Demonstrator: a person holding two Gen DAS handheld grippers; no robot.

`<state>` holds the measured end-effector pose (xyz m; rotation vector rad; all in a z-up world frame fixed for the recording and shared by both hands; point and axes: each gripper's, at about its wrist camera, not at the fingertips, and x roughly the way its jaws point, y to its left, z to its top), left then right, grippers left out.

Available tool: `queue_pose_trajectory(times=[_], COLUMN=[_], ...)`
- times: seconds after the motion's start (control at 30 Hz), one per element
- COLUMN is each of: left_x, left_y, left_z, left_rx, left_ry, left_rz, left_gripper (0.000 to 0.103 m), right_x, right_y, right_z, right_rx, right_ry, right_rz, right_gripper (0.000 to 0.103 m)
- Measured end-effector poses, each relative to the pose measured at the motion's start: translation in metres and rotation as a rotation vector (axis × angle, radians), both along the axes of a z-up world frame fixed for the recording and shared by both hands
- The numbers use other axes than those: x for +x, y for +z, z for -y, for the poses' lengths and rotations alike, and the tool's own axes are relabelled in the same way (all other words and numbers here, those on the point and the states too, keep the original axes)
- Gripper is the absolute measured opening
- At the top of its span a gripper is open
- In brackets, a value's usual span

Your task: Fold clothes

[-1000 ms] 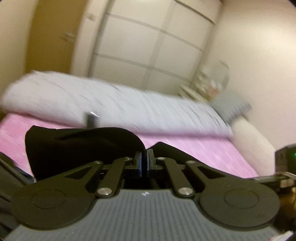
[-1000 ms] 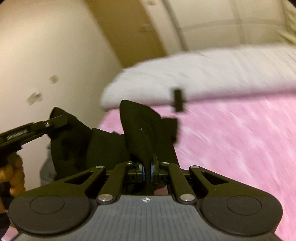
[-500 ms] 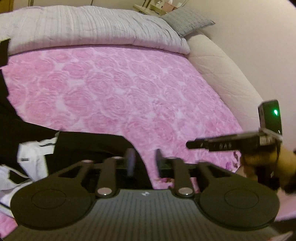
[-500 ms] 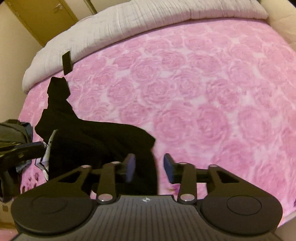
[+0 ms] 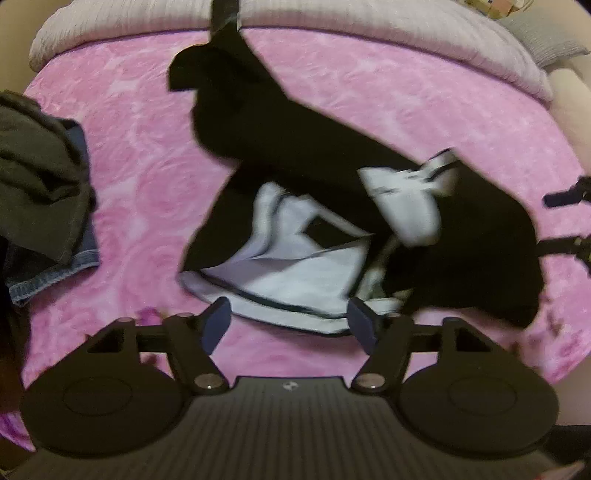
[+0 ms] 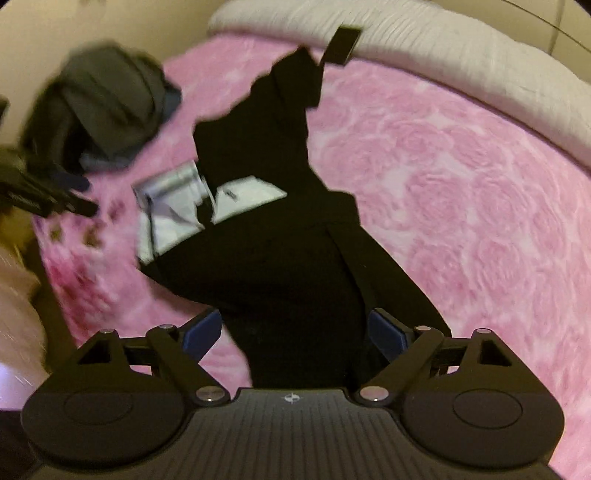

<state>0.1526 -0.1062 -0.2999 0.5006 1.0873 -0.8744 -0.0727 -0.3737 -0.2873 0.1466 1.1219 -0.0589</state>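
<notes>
A black garment point(image 5: 295, 144) with white inner lining point(image 5: 295, 273) lies crumpled on the pink rose-patterned bed cover point(image 5: 140, 155). My left gripper point(image 5: 290, 321) is open and empty, just above the near white edge. In the right wrist view the same black garment point(image 6: 280, 236) stretches diagonally across the bed, its white pocket lining point(image 6: 173, 206) showing at the left. My right gripper point(image 6: 295, 332) is open, its jaws straddling the garment's near end without holding it. The left gripper's fingers point(image 6: 55, 199) show at the left edge there.
A pile of dark grey and denim clothes point(image 5: 40, 177) sits at the bed's left side, and shows in the right wrist view point(image 6: 103, 107) too. A white quilt point(image 5: 369, 22) lies rolled along the far edge. A beige bed side point(image 5: 572, 107) is at the right.
Both grippers were shut on the lifted black garment, then opened and let it drop on the bed. Now both jaws are wider apart and look down on it.
</notes>
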Motion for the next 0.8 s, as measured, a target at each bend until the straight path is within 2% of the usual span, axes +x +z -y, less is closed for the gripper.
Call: queue_pose_trajectory(times=[0.13,0.27,0.37,0.4,0.43,0.47,0.5,0.53,0.6,0.63,0.8], left_x=[0.035,0.050,0.053,0.055,0.057,0.059,0.061,0.061,0.054,0.051,0.010], left_y=[-0.038,-0.077,-0.106,-0.107,-0.105,-0.104,-0.102,-0.095,-0.072,-0.060,0.000], left_z=[0.003,0.018,0.027,0.026,0.025,0.024,0.022,0.019,0.010,0.006,-0.017], left_rx=[0.018,0.049,0.098,0.106,0.107,0.107,0.108,0.098,0.073,0.061,0.032], left_ry=[-0.129,-0.360,-0.543,-0.566,-0.575,-0.584,-0.593,-0.600,-0.627,-0.641,-0.757], left_rz=[0.088,0.164,0.205,0.216,0.222,0.228,0.234,0.234,0.223,0.217,0.118], left_gripper=[0.067,0.064,0.051,0.041,0.028,0.023,0.014,0.012,0.009,0.009,0.008], right_x=[0.028,0.047,0.060,0.062,0.063,0.063,0.063,0.062,0.059,0.056,0.030], right_y=[-0.019,-0.044,-0.066,-0.071,-0.075,-0.078,-0.079,-0.077,-0.066,-0.057,0.006], right_z=[-0.012,-0.020,-0.011,-0.008,-0.006,-0.003,-0.001,0.000,-0.004,-0.007,-0.016], right_rx=[-0.089,-0.241,-0.231,-0.215,-0.196,-0.177,-0.164,-0.158,-0.158,-0.155,-0.187], right_ry=[-0.015,0.048,0.045,0.036,0.025,0.013,0.002,-0.007,-0.006,0.008,0.161], right_rz=[-0.057,-0.097,-0.136,-0.147,-0.156,-0.165,-0.169,-0.169,-0.162,-0.155,-0.091], right_gripper=[0.088,0.088,0.088,0.086,0.081,0.074,0.052,0.027,0.010,0.007,0.005])
